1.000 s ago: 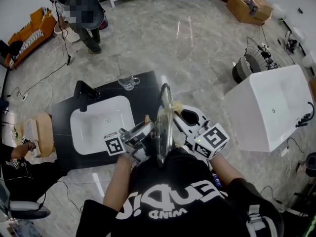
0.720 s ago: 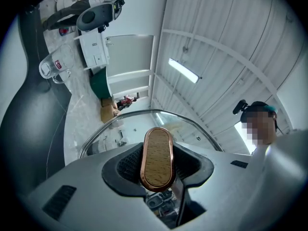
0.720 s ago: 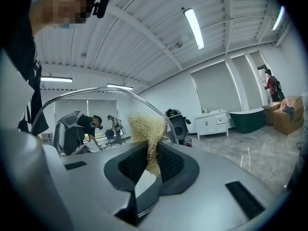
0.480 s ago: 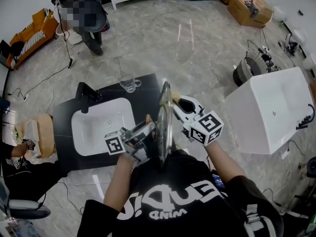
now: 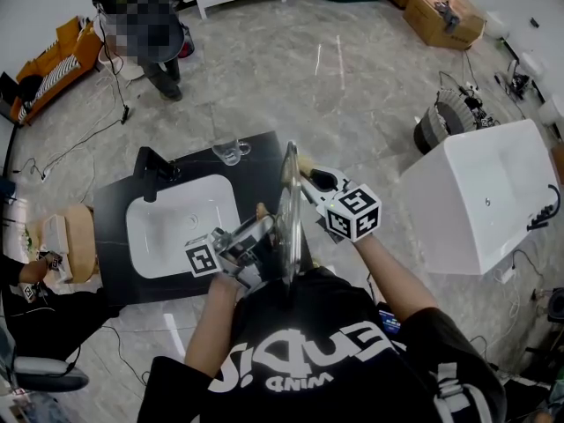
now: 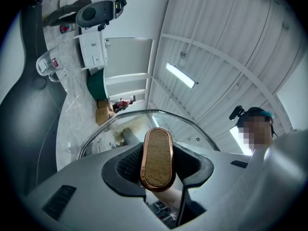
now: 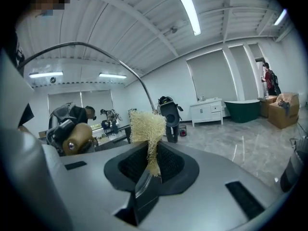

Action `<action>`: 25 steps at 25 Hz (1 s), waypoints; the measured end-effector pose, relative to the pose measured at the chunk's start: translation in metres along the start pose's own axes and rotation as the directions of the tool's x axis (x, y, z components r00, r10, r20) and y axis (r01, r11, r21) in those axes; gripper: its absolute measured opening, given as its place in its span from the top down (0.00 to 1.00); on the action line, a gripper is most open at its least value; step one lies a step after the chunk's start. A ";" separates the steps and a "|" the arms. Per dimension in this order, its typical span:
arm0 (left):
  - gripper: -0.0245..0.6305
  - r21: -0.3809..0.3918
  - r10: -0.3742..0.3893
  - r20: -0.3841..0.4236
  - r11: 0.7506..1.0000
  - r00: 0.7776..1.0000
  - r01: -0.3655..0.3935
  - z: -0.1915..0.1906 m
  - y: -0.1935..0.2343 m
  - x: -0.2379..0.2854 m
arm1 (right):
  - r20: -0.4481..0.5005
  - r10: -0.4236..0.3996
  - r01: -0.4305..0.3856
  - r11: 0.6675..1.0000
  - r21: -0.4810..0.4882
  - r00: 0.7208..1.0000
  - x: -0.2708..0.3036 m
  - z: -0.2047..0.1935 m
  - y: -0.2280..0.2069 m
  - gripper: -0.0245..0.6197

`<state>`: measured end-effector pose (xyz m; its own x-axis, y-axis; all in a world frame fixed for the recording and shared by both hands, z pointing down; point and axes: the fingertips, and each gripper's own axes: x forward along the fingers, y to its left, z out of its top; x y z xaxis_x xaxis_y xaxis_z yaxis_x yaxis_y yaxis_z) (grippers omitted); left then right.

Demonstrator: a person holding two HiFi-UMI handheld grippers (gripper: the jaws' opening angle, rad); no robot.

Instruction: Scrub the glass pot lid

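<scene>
**A:** How does the glass pot lid [image 5: 289, 203] stand?

**B:** On edge, in the air over the right side of the bench [image 5: 261, 157]. Its rim line runs from the far edge to the near edge. The wooden knob [image 6: 157, 159] faces left, toward the sink [image 5: 141, 203]. The left hand-held gripper [image 5: 263, 229] is clamped on that knob.

**A:** And the other one?

**B:** The right hand-held gripper [image 5: 310, 174] is closed on a straw-coloured scrubber [image 7: 146, 126], by the lid's right face near its far rim. I can't tell whether they touch.

**A:** Containers?

**B:** The sink shows its white bottom and drain. A glass mug [image 5: 231, 151] sits at the far edge; I can't make out its contents.

**A:** Anything changed?

**B:** The right hand-held gripper has slid along the lid toward the far edge. The lid and the left hand-held gripper kept their place.
</scene>
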<state>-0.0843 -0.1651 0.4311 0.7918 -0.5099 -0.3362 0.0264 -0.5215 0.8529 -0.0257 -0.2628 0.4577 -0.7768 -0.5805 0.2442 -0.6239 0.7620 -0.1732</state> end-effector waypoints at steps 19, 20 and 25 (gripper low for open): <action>0.69 -0.076 0.007 0.142 0.997 0.990 0.003 0.013 0.001 -0.005 | -0.185 0.122 -0.114 0.992 0.056 0.975 0.002 -0.079 0.032 0.89; 0.69 -0.074 0.010 0.143 0.997 0.990 0.001 0.013 0.003 -0.006 | -0.191 0.130 -0.120 0.991 0.062 0.973 0.001 -0.084 0.034 0.89; 0.69 -0.076 0.023 0.160 0.997 0.987 -0.011 0.024 0.007 -0.009 | -0.232 0.169 -0.153 0.984 0.088 0.958 0.002 -0.100 0.050 0.89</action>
<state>-0.1053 -0.1804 0.4301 0.6844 -0.6247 -0.3761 0.0637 -0.4626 0.8843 -0.0497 -0.1973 0.5448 -0.8299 -0.3603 0.4259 -0.5029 0.8137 -0.2916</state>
